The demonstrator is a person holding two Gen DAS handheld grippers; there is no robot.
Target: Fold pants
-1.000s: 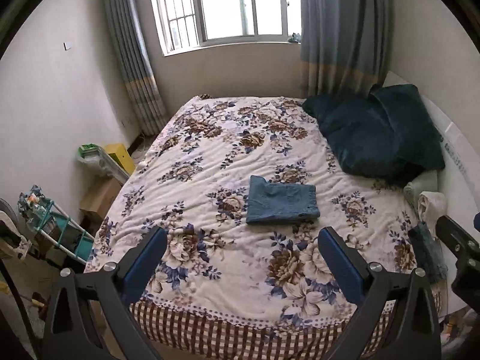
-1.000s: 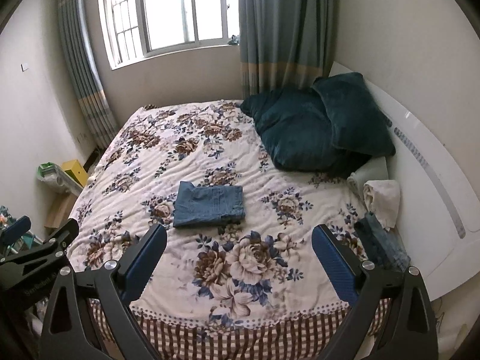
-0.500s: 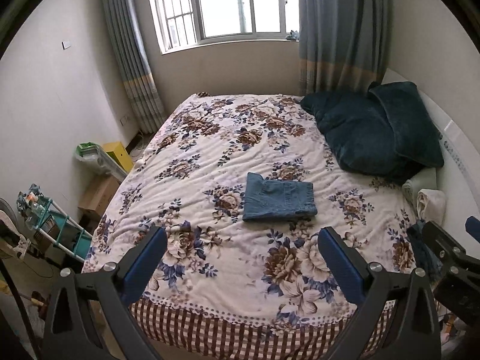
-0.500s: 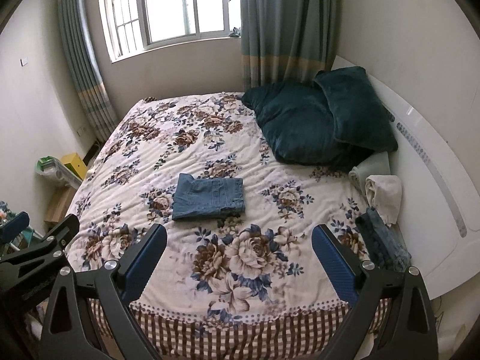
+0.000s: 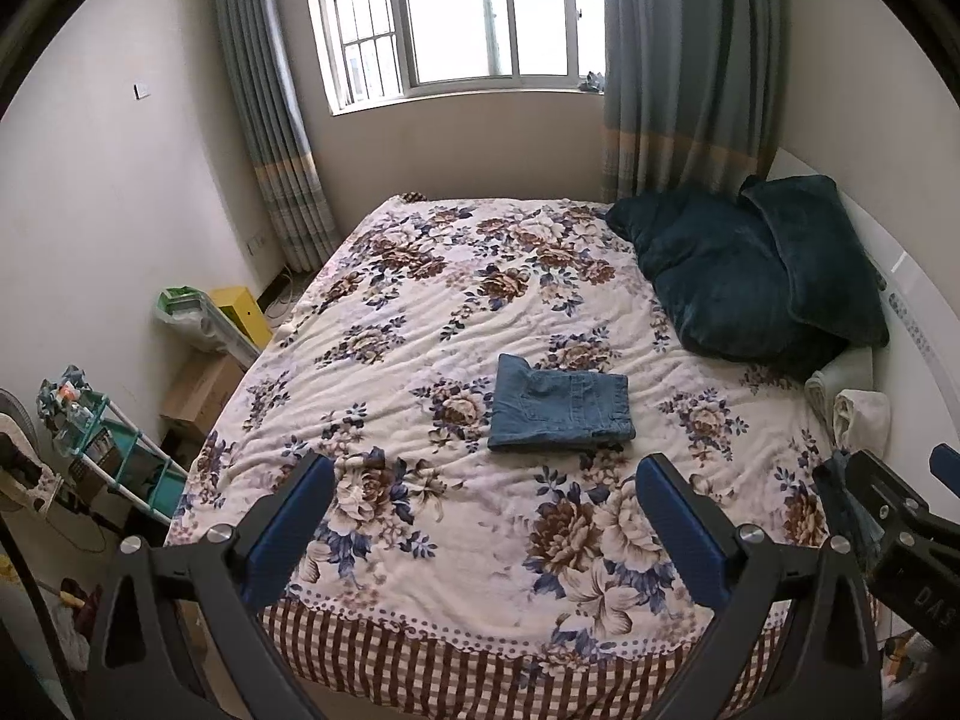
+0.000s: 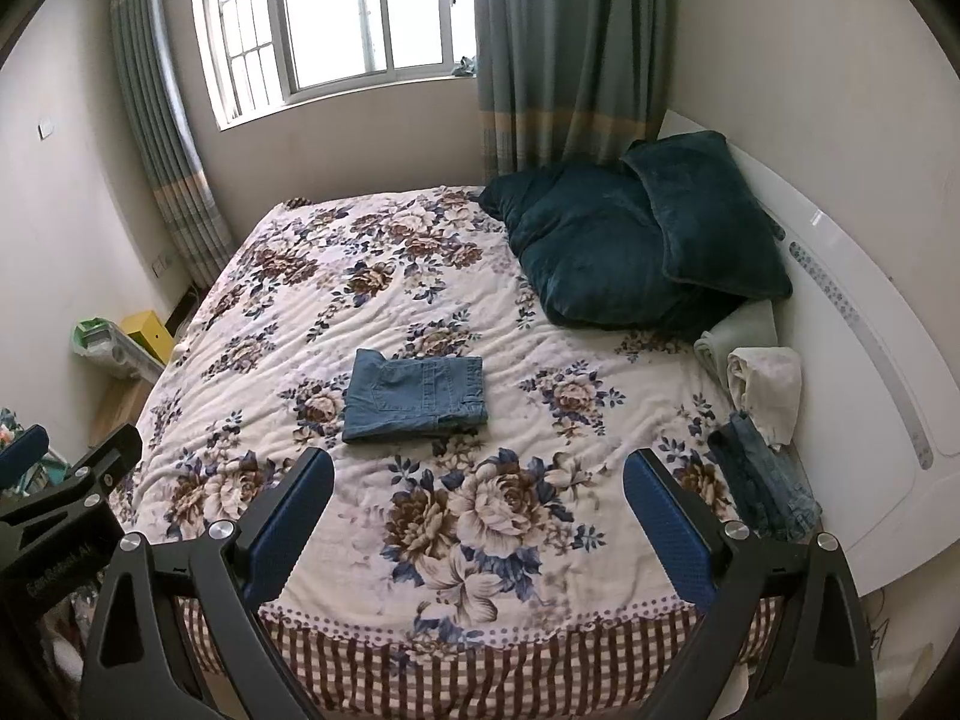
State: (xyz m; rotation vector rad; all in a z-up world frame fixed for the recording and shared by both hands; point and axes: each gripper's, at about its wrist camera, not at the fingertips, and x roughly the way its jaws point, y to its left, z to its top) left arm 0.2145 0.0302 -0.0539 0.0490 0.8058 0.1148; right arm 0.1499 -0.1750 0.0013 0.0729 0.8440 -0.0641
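Blue denim pants point(image 5: 561, 412) lie folded into a flat rectangle in the middle of the floral bed cover point(image 5: 468, 276); they also show in the right wrist view point(image 6: 415, 393). My left gripper point(image 5: 486, 483) is open and empty, held back over the foot of the bed, well short of the pants. My right gripper point(image 6: 477, 477) is open and empty too, to the right of the left one, also short of the pants. The right gripper shows at the right edge of the left wrist view point(image 5: 894, 516), and the left gripper at the left edge of the right wrist view point(image 6: 66, 480).
Two dark teal pillows point(image 6: 636, 240) lean at the white headboard point(image 6: 852, 312) on the right. Rolled towels point(image 6: 765, 381) and another folded denim piece point(image 6: 762, 480) lie along the bed's right edge. A teal rack point(image 5: 102, 450), boxes point(image 5: 201, 387) and a yellow box point(image 5: 243, 312) stand on the floor to the left.
Both grippers have drawn back and risen a little from the bed, so the bed looks slightly farther. The folded pants have not moved. Both grippers stay open.
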